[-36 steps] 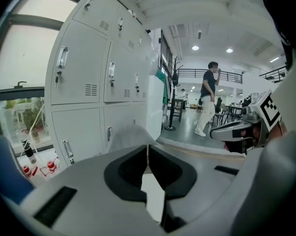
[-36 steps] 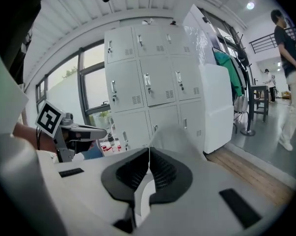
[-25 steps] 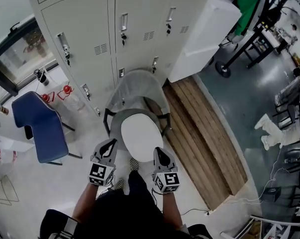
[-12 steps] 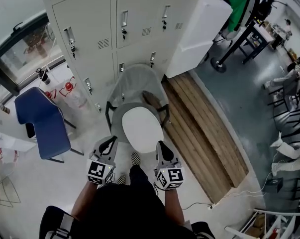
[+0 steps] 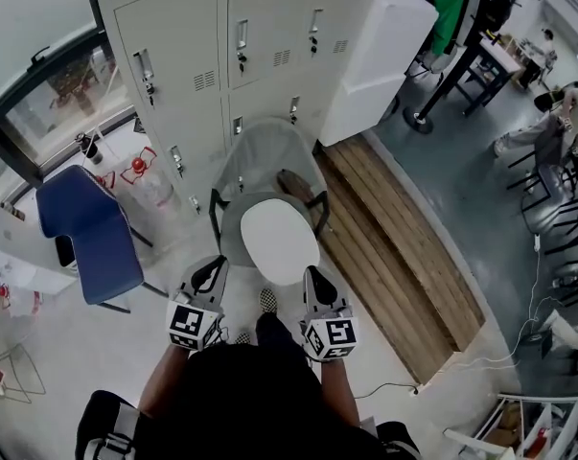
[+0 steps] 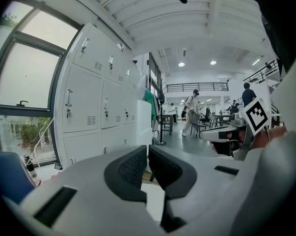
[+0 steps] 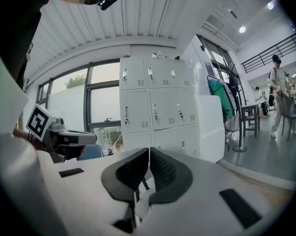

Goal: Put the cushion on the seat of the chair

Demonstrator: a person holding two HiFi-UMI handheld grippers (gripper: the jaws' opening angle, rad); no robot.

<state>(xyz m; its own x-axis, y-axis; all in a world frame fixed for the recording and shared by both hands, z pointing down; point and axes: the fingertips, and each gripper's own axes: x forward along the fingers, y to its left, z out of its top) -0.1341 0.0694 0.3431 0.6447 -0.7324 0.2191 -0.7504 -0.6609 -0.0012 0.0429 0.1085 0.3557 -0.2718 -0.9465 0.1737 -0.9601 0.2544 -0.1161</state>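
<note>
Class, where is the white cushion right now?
In the head view the white cushion lies mid-frame on the seat of the grey chair, with the blue chair to its left and the wooden boards to its right.

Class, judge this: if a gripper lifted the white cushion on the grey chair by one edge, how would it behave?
Probably light: the cushion looks thin and flat on the chair seat. Held by one edge, so wide a pad would likely sag. It should not roll, but a push might slide it off.
</note>
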